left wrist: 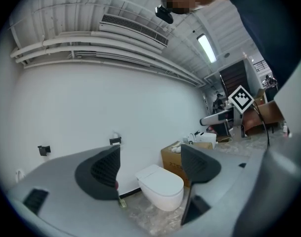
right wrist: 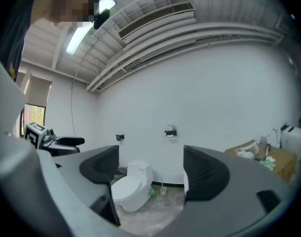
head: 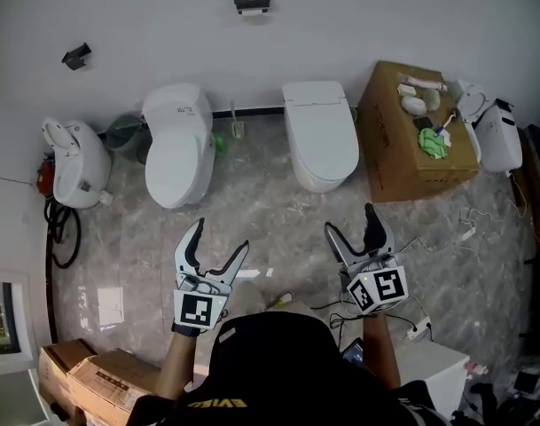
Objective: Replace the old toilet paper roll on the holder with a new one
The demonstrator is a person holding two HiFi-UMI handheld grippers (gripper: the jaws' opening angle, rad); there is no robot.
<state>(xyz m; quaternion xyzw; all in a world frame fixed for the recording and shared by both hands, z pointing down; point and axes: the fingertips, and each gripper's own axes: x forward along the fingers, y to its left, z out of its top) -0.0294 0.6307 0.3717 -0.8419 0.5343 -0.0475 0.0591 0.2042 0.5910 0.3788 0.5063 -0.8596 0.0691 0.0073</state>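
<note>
A black toilet paper holder (head: 252, 2) with a small white roll on it hangs on the white wall between two toilets; it also shows as the holder (right wrist: 170, 132) and the holder (left wrist: 115, 140). White rolls (head: 415, 105) lie on top of a cardboard box (head: 413, 133) at the right. My left gripper (head: 216, 248) and my right gripper (head: 353, 229) are both open and empty, held well back from the wall above the marble floor.
Two white toilets (head: 177, 144) (head: 320, 134) stand against the wall. A second black wall bracket (head: 76, 56) sits to the left. A white appliance (head: 75, 161) is at far left, another (head: 496, 134) at far right. Cables (head: 429, 238) and boxes (head: 83, 375) lie on the floor.
</note>
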